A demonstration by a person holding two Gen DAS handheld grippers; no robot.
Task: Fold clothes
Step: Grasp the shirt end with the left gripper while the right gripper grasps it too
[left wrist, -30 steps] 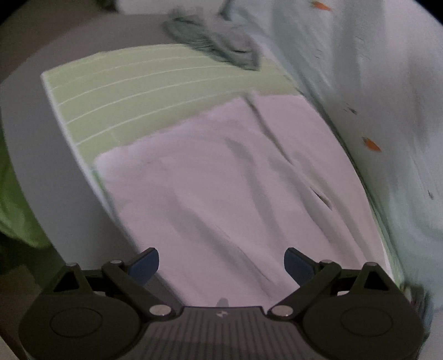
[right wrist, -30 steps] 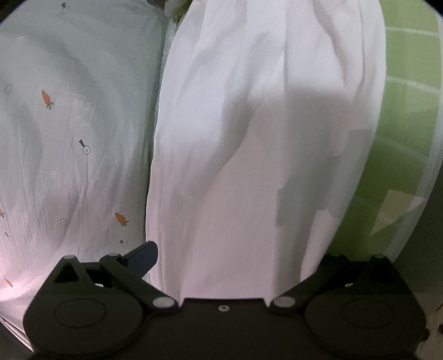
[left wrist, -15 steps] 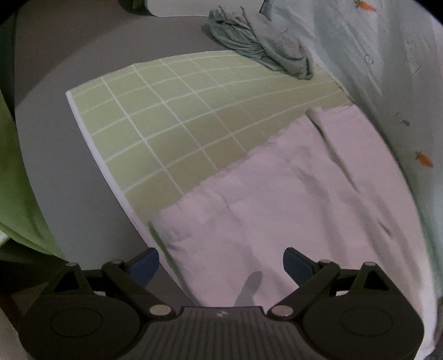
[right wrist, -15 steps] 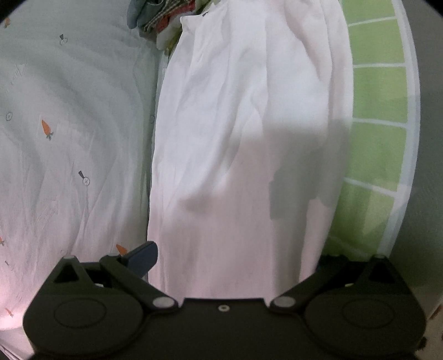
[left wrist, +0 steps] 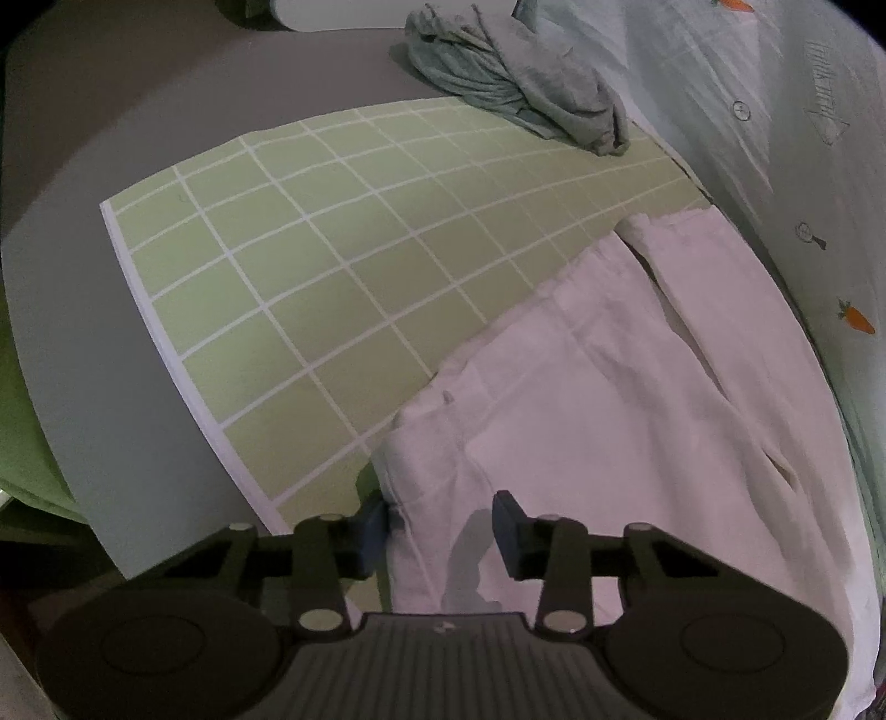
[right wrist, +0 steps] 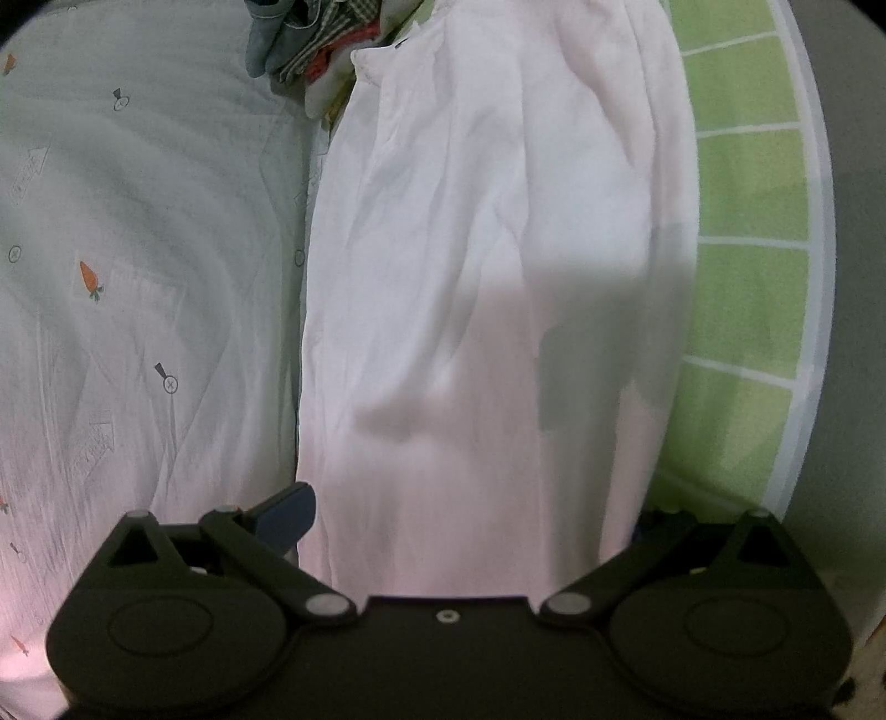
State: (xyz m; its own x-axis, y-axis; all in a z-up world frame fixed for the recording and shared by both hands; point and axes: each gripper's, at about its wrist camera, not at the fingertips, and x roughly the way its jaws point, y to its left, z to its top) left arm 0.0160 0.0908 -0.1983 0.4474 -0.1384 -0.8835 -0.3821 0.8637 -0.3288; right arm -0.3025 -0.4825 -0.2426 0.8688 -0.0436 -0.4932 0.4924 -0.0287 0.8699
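Observation:
White trousers [left wrist: 637,399] lie flat, partly on a green grid mat [left wrist: 332,266]. In the left wrist view their waistband corner sits between the fingers of my left gripper [left wrist: 440,526], which is open but narrowed around it. In the right wrist view the trousers [right wrist: 487,249] stretch away from my right gripper [right wrist: 470,520], which is wide open. The cloth runs between its fingers and covers the right one. The mat [right wrist: 747,277] shows along the right side.
A pale carrot-print shirt [left wrist: 775,138] is spread beside the trousers, also in the right wrist view [right wrist: 138,249]. A crumpled grey-green garment [left wrist: 526,94] lies at the mat's far edge. Mixed clothes [right wrist: 321,39] are piled beyond. The grey table [left wrist: 83,138] surrounds the mat.
My left gripper has pulled back to the trousers' waistband corner and its fingers have drawn closer together. My right gripper has backed off slightly, showing more of the trousers.

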